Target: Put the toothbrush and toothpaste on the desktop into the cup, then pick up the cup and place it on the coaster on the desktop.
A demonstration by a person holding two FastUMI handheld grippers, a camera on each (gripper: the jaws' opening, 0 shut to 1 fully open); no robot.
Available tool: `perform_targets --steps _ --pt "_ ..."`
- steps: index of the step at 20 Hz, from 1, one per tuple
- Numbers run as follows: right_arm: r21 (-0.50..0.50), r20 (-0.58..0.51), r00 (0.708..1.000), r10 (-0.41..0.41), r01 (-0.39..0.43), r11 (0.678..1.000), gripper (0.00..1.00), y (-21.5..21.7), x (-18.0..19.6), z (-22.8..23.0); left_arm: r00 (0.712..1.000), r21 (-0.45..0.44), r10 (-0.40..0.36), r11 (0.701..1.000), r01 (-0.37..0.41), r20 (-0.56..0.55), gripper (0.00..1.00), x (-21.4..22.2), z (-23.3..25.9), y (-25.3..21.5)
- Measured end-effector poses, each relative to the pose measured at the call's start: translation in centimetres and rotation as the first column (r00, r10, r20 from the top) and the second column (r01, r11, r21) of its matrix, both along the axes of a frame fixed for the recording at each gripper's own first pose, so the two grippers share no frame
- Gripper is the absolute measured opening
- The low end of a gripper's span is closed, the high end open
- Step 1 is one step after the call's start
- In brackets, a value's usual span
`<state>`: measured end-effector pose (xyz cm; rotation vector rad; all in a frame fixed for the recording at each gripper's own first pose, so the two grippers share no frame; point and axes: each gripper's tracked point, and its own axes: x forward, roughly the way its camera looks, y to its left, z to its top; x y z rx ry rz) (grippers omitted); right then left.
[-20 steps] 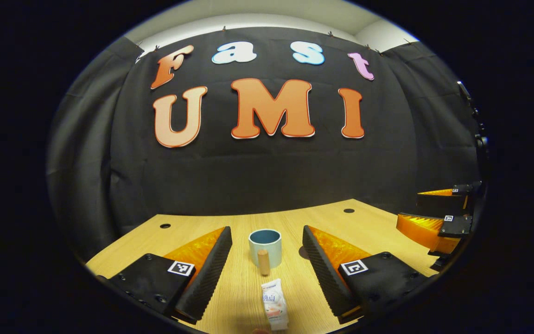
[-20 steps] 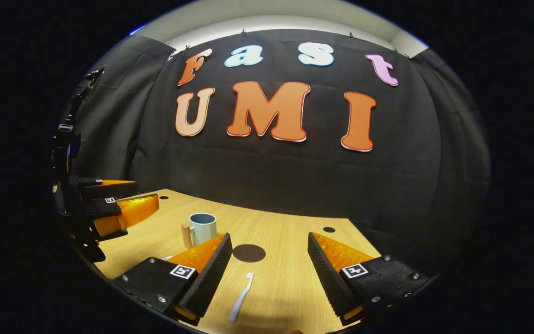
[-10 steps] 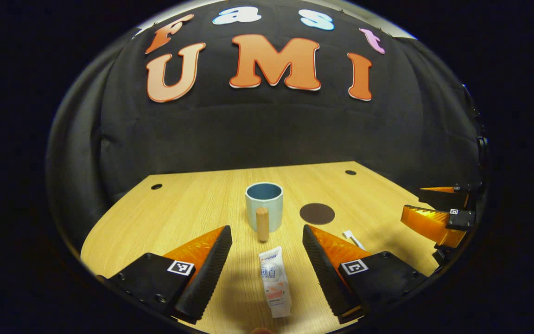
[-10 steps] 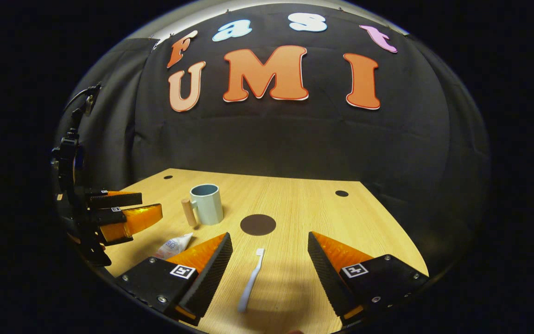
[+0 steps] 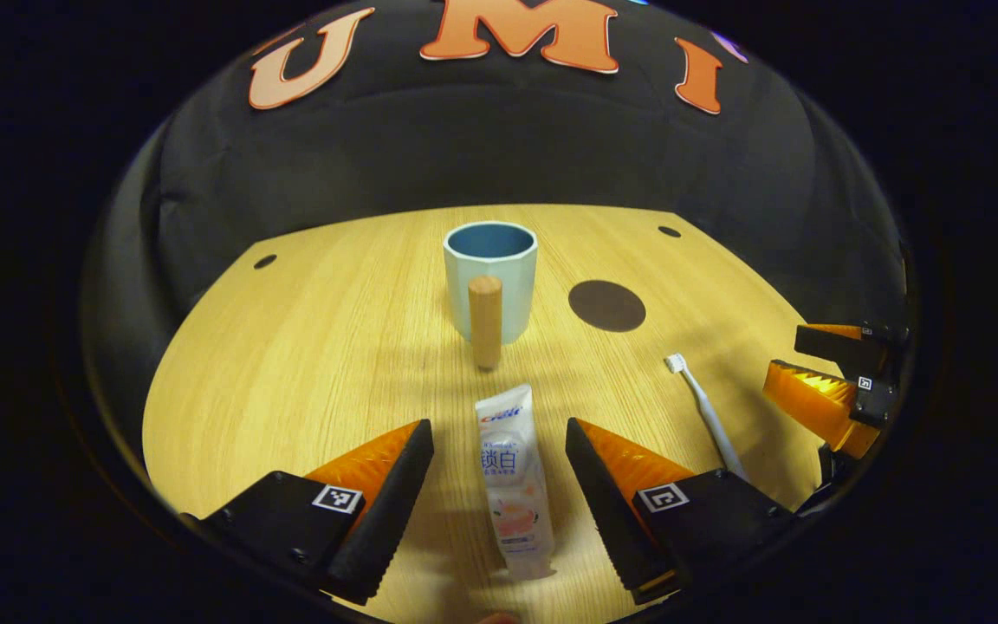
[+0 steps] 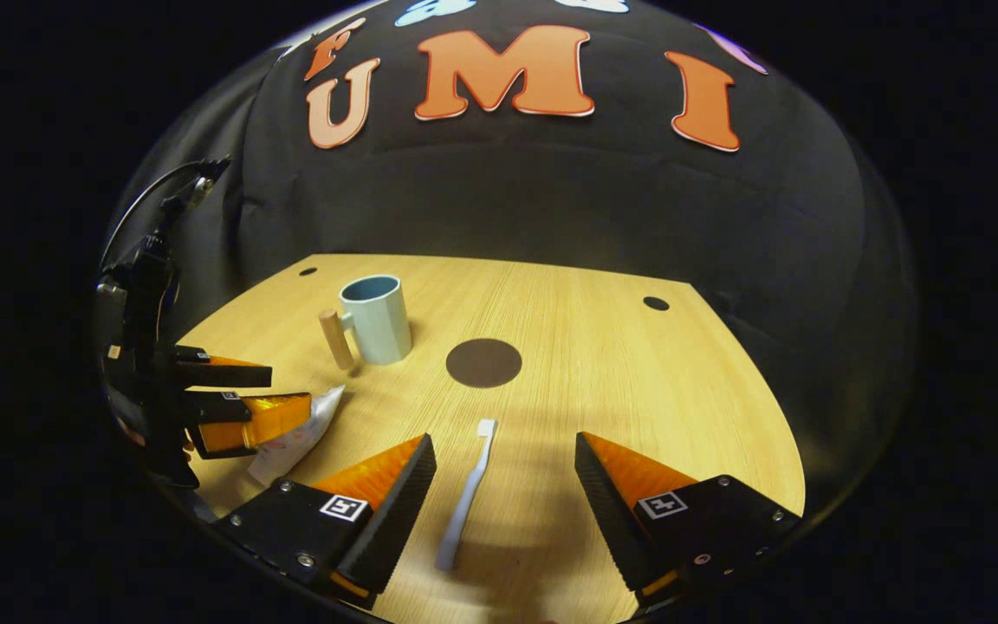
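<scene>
Half-hidden toothpaste [image 6: 295,438] behind left hand-held gripper [image 6: 243,403]

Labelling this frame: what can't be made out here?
- Toothpaste: right gripper view, middle hidden by the left claw.
- Toothbrush handle end: left gripper view, behind that claw's own finger.
- Cup bottom inside: too steep an angle in both views.
</scene>
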<state>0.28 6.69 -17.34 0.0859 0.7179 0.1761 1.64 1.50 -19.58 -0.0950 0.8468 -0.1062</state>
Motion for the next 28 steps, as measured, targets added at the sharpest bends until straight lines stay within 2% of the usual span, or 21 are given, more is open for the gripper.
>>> perform_targets --steps 6,8,9,10,12,13,15,16,17,18,19,20,22,24,25,27,28 --pt "-0.019 -0.124 0.992 0.039 -0.041 0.999 0.93 0.9 -0.4 -2.8 0.992 -0.015 -0.045 0.999 0.044 -0.119 0.99 -0.5 -1.3 -0.8" --pt "-0.021 -0.150 0.988 0.049 -0.052 0.998 0.93 1.3 -0.4 -3.6 0.984 -0.015 -0.058 0.998 0.056 -0.167 0.88 -0.9 -2.0 -1.5" --pt "-0.021 -0.162 0.985 0.053 -0.057 0.998 0.92 1.5 -0.4 -3.9 0.978 -0.010 -0.052 0.999 0.051 -0.202 0.86 -1.2 -2.3 -1.5" --pt "-0.019 -0.175 0.983 0.056 -0.060 0.998 0.92 1.6 -0.5 -4.1 0.979 0.006 -0.052 0.998 0.055 -0.195 0.80 -0.9 -1.7 -1.3" --pt "-0.010 -0.194 0.979 0.060 -0.063 0.998 0.91 1.8 -0.6 -4.2 0.974 0.008 -0.041 0.999 0.044 -0.223 0.73 -1.0 -2.4 -1.0" --pt "-0.007 -0.201 0.978 0.061 -0.064 0.998 0.90 1.9 -0.6 -4.3 0.972 0.007 -0.049 0.999 0.052 -0.231 0.60 -1.0 -2.5 -1.0" --pt "-0.004 -0.220 0.974 0.056 -0.059 0.998 0.87 2.2 -0.5 -4.8 0.966 -0.020 -0.049 0.999 0.045 -0.253 0.57 -1.2 -2.9 -1.5" --pt "0.001 -0.231 0.971 0.056 -0.057 0.998 0.87 2.5 -0.4 -5.1 0.962 -0.034 -0.052 0.998 0.044 -0.267 0.52 -1.5 -2.6 -1.3" --pt "0.003 -0.246 0.968 0.054 -0.055 0.998 0.80 2.6 -0.5 -5.4 0.959 -0.054 -0.047 0.998 0.033 -0.279 0.51 -1.6 -2.4 -1.3" --pt "0.005 -0.257 0.965 0.058 -0.058 0.998 0.82 2.8 -0.4 -5.5 0.958 -0.090 -0.036 0.996 0.010 -0.285 0.41 -1.6 -2.4 -1.5" --pt "0.001 -0.268 0.962 0.055 -0.057 0.998 0.80 2.9 -0.5 -5.7 0.952 -0.120 -0.042 0.993 0.006 -0.302 0.30 -1.8 -3.9 -2.3" --pt "-0.002 -0.280 0.959 0.053 -0.056 0.998 0.78 3.1 -0.5 -6.0 0.955 -0.128 -0.045 0.992 0.007 -0.294 0.19 -1.9 -2.2 -1.7" --pt "0.000 -0.312 0.949 0.052 -0.054 0.999 0.72 3.5 -0.7 -6.7 0.956 -0.138 -0.054 0.990 0.014 -0.288 0.19 -1.9 -2.3 -1.7" --pt "-0.003 -0.336 0.941 0.041 -0.044 0.999 0.60 3.6 -1.0 -6.7 0.957 -0.161 -0.062 0.987 0.017 -0.283 0.19 -1.8 -2.4 -1.9" --pt "-0.002 -0.343 0.939 0.039 -0.042 0.999 0.58 3.8 -0.6 -7.3 0.958 -0.174 -0.068 0.985 0.019 -0.280 0.16 -1.9 -2.2 -2.0" --pt "-0.033 -0.342 0.939 0.027 -0.041 0.999 0.40 3.4 -0.5 -7.3 0.962 -0.190 -0.066 0.982 0.016 -0.264 0.16 -1.8 -1.9 -1.8" --pt "-0.035 -0.333 0.942 0.037 -0.052 0.998 0.34 3.4 -0.6 -7.0 0.966 -0.189 -0.064 0.982 0.016 -0.251 0.16 -1.8 -1.9 -1.6"
